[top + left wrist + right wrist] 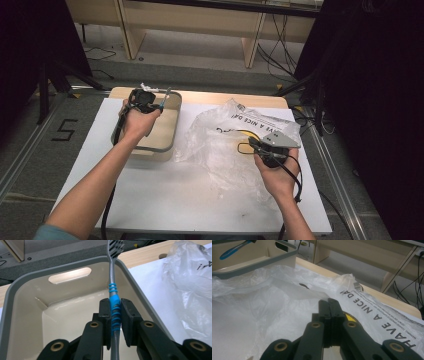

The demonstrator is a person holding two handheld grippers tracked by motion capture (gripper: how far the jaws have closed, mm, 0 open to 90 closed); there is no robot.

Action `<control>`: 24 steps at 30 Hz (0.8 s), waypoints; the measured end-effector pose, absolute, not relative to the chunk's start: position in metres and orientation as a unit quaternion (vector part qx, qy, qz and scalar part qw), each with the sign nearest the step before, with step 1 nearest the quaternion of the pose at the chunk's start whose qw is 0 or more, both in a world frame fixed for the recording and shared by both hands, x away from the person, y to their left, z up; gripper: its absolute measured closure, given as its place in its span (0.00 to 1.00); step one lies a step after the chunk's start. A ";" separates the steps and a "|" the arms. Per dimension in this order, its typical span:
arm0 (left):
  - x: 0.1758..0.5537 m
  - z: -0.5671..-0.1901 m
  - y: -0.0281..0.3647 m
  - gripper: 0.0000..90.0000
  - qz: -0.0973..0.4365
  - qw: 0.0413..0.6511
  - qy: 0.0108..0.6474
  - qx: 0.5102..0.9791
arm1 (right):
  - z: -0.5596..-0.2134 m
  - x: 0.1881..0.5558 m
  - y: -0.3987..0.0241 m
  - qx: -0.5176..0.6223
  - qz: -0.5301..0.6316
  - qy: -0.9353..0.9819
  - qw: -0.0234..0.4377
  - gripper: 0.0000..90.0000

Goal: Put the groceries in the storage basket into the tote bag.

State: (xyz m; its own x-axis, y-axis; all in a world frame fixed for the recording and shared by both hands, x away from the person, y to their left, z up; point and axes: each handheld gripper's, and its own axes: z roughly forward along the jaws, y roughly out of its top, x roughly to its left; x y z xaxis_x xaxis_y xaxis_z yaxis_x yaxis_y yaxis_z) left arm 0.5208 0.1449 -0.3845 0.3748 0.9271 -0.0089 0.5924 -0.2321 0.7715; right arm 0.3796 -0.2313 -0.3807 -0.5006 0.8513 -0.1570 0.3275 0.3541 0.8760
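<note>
In the left gripper view we see our left gripper (115, 312) with its two black pads pinching the handle of a grey toothbrush (113, 293) right at its blue ribbed grip. The handle runs up between the pads and past them, and the bristled head reaches beyond the far rim of the tray (22, 287). The tray is beige inside with a grey rim and a slot handle in its far wall, and the toothbrush hangs over its hollow, clear of the floor. From the high view we find the left gripper (150, 102) over the far part of that tray (167, 150), which sits at the left of the white table (165, 200).

Our right gripper (329, 311) has its jaws pressed flat together on the thin film of a clear plastic bag (262, 315) printed with black lettering; a bit of yellow shows just beside the jaw tips. In the high view the right gripper (252, 145) rests on the crumpled bag (220, 145), which lies just beside the tray, to its right, and the two grippers are well apart.
</note>
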 end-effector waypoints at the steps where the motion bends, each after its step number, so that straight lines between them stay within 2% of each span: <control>1: 0.521 -0.384 0.145 0.88 0.235 0.356 0.507 0.749 | -0.381 0.380 -0.231 0.388 0.415 0.760 0.315 1.00; 24: 0.495 -0.377 0.149 0.88 0.228 0.393 0.485 0.748 | -0.381 0.379 -0.230 0.387 0.415 0.761 0.315 1.00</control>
State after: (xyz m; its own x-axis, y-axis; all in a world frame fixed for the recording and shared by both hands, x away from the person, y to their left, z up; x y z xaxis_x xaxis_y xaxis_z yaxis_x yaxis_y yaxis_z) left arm 0.4953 0.1487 -0.3768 0.4262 0.9037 -0.0397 0.5458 -0.2219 0.8080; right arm 0.3794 -0.2302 -0.3809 -0.5015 0.8504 -0.1590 0.3275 0.3567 0.8749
